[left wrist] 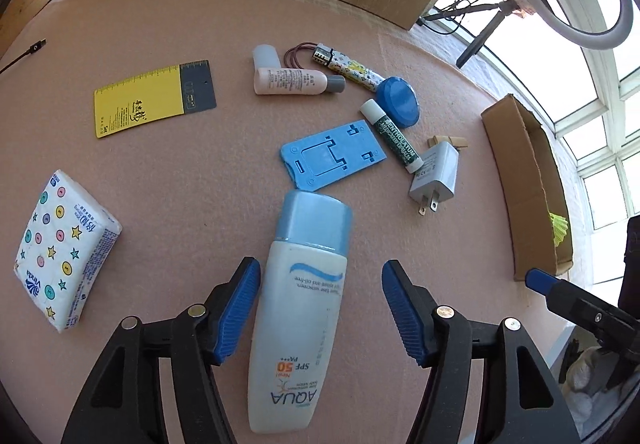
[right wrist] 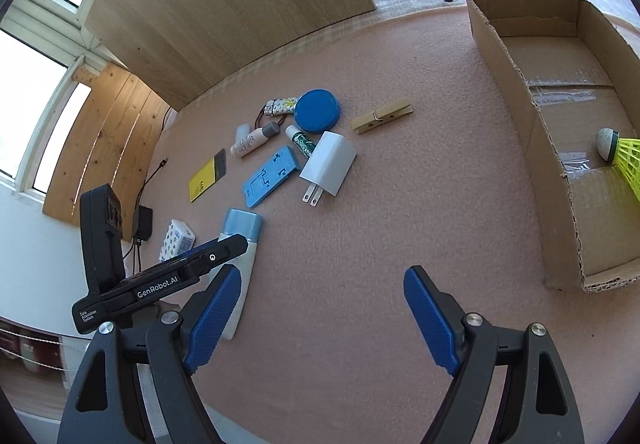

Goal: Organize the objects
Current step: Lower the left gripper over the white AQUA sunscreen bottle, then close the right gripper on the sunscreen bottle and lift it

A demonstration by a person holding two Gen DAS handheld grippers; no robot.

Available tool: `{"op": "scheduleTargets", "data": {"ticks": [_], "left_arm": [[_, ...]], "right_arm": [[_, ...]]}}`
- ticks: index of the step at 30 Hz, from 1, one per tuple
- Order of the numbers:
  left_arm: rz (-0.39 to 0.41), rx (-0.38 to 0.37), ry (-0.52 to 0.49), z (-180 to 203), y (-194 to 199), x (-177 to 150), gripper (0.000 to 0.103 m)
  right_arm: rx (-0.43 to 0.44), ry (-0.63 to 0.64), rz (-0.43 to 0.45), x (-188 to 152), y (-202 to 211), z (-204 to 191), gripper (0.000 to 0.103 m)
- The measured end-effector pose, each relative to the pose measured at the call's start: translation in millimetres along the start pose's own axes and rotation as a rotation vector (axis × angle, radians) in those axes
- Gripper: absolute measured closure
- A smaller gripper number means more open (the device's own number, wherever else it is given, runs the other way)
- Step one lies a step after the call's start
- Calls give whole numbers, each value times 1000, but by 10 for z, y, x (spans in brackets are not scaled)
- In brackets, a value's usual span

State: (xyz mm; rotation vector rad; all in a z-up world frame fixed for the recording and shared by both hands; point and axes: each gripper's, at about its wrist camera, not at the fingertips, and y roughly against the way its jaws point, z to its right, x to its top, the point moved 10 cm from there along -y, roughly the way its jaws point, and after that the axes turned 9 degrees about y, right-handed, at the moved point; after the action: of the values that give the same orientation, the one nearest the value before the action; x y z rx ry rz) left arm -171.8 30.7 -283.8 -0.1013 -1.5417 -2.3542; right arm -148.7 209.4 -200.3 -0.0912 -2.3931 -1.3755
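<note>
Sunscreen bottle (left wrist: 298, 308) lies on the desk (left wrist: 180, 172) between the left hand-held gripper's (left wrist: 320, 308) open jaws, its long axis running along the fingers, cap away. From the right wrist, the right hand-held gripper (right wrist: 320, 320) gapes empty, the box (right wrist: 516, 92) well off to its right.

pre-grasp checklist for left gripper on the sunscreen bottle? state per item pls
1. Sunscreen bottle lies between the left gripper's fingers: ok.
2. Jaws wider than the bottle: ok, gap shows on both sides.
3. Pads pressing on the bottle: not ok, not yet closed.
4. Cap end free of the blue phone stand: cannot tell, they sit very close.
5. Cardboard box has free floor; only a shuttlecock shows inside: ok.
6. Right gripper open and empty: ok.
</note>
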Motion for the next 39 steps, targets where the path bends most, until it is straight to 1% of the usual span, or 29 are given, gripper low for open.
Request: {"op": "scheduleTargets", "data": {"ticks": [3, 6, 7, 10, 12, 14, 16, 19, 23, 25, 28, 29, 31, 33, 37, 39], "left_arm": [[-8, 7, -54, -50, 98, -131, 35], [-17, -10, -68, -63, 138, -267, 36], [-24, -12, -70, -65, 134, -310, 36], [-44, -52, -64, 25, 49, -381, 36], [-43, -36, -84, 51, 15, -427, 36], [-27, -8, -92, 38, 8, -426, 36], [-20, -21, -74, 26, 22, -399, 37], [-2, -20, -64, -7, 50, -333, 37], [3, -17, -67, -34, 23, -277, 37], [-2, -19, -71, -36, 5, -273, 41], [-15, -22, -67, -50, -33, -278, 49], [-18, -31, -62, -46, -43, -276, 51], [-20, -39, -56, -48, -42, -274, 52], [-22, -45, -53, -47, -48, -269, 53], [-27, -58, -41, -45, -62, -270, 54], [-27, -61, -38, -33, -68, -272, 55]], "right_arm": [[13, 4, -19, -42, -94, -63, 22], [39, 1, -44, -91, -221, -152, 22], [44, 4, -52, -103, -265, -184, 22], [57, 18, -79, -137, -403, -296, 22], [65, 30, -94, -145, -478, -366, 22], [69, 46, -108, -147, -544, -435, 22], [75, 71, -118, -131, -602, -501, 22], [69, 107, -135, -94, -710, -589, 22], [98, 128, -170, -52, -873, -716, 22], [95, 149, -186, -34, -949, -775, 22], [106, 161, -216, -28, -1063, -844, 22], [108, 164, -223, -30, -1093, -860, 24], [112, 171, -237, -40, -1143, -894, 30], [120, 177, -253, -66, -1178, -924, 42], [131, 180, -277, -117, -1242, -968, 51], [140, 182, -289, -152, -1264, -988, 60]]}}
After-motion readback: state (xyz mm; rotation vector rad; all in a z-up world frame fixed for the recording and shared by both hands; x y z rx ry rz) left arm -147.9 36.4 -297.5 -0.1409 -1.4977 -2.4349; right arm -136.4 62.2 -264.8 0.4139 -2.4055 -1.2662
